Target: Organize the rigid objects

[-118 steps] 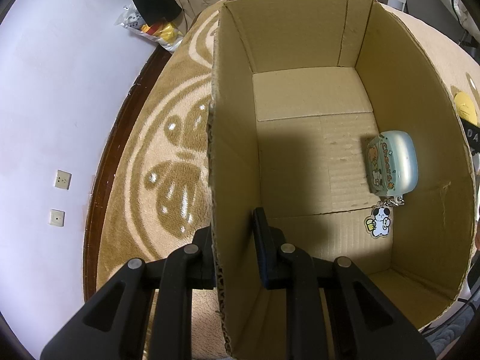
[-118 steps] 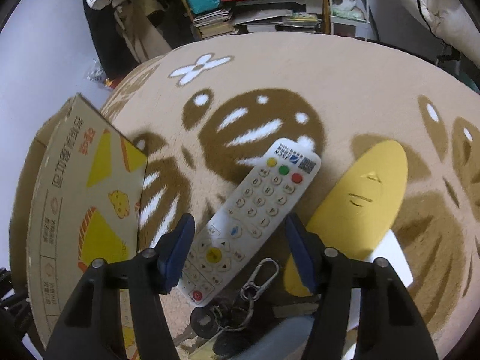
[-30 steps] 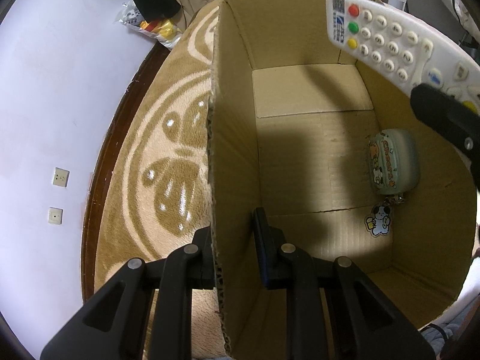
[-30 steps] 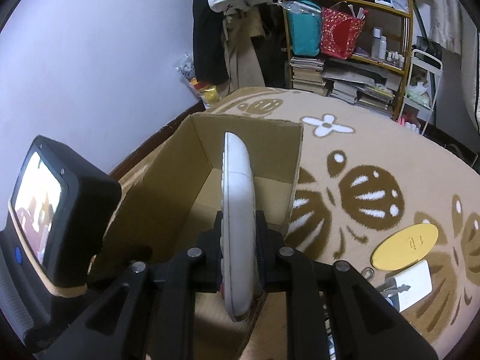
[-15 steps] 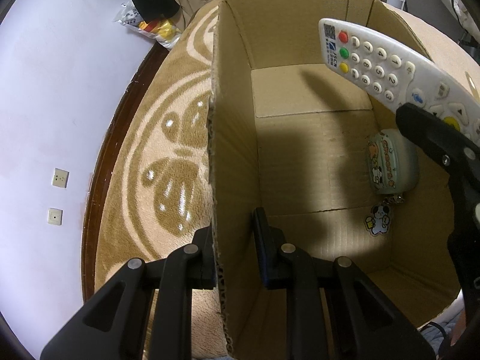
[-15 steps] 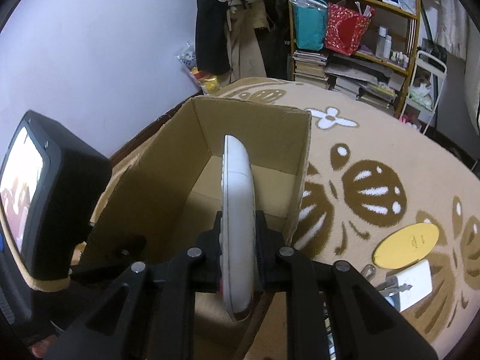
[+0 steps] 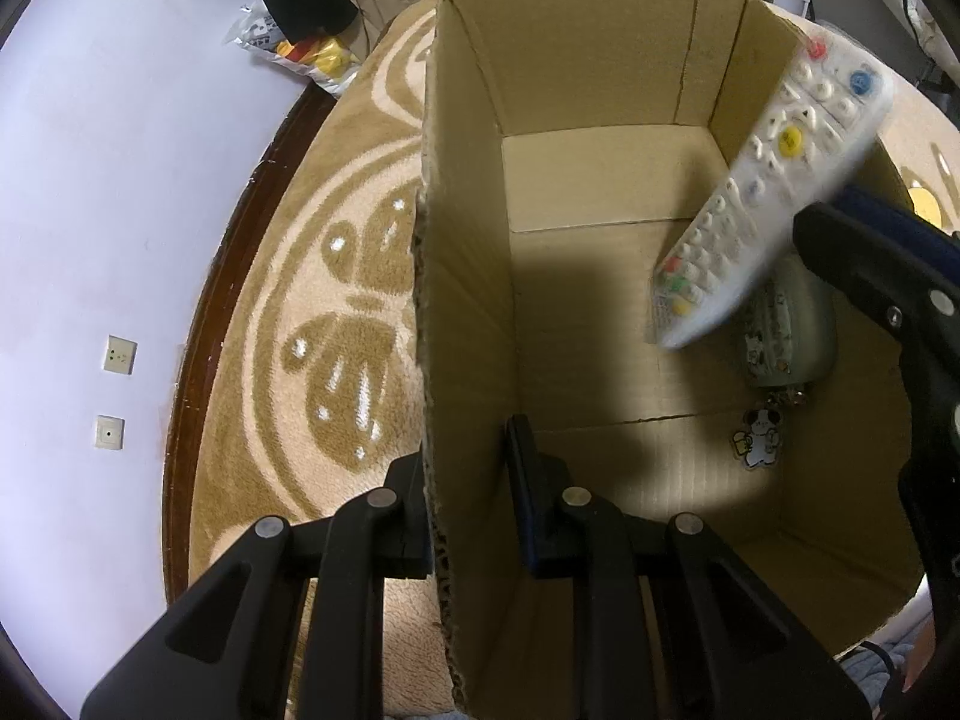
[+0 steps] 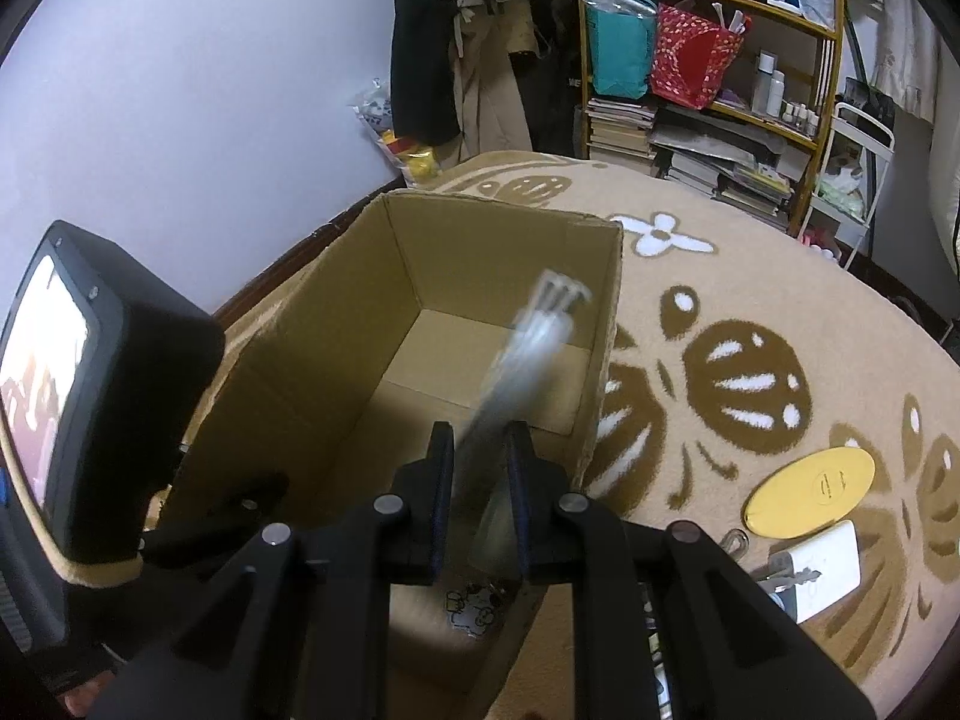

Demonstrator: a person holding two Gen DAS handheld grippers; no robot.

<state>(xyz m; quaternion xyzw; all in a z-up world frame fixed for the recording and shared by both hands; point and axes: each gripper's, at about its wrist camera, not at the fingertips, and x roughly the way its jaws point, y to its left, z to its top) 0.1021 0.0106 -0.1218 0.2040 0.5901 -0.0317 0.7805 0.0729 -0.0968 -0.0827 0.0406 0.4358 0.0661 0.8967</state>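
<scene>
Left wrist view: cardboard box [image 7: 600, 90] holds a pouch [image 7: 792, 324] (with charm); left gripper [image 7: 468, 498] jaws clamp its wall; right gripper [image 8: 477, 468] jaws narrow, blurred remote [image 7: 774, 180] between them.

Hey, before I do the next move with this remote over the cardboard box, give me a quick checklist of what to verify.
1. Left gripper clamped on the box wall, steadying it: ok.
2. Remote is over the box opening, tilted head down: ok.
3. Right gripper has a firm hold on the remote: cannot tell. The remote is motion-blurred between its fingers.
4. Bare box floor to land on: ok, but the pouch lies right under the remote's path.
5. All items boxed: not ok. The yellow oval and white charger lie on the rug.
</scene>
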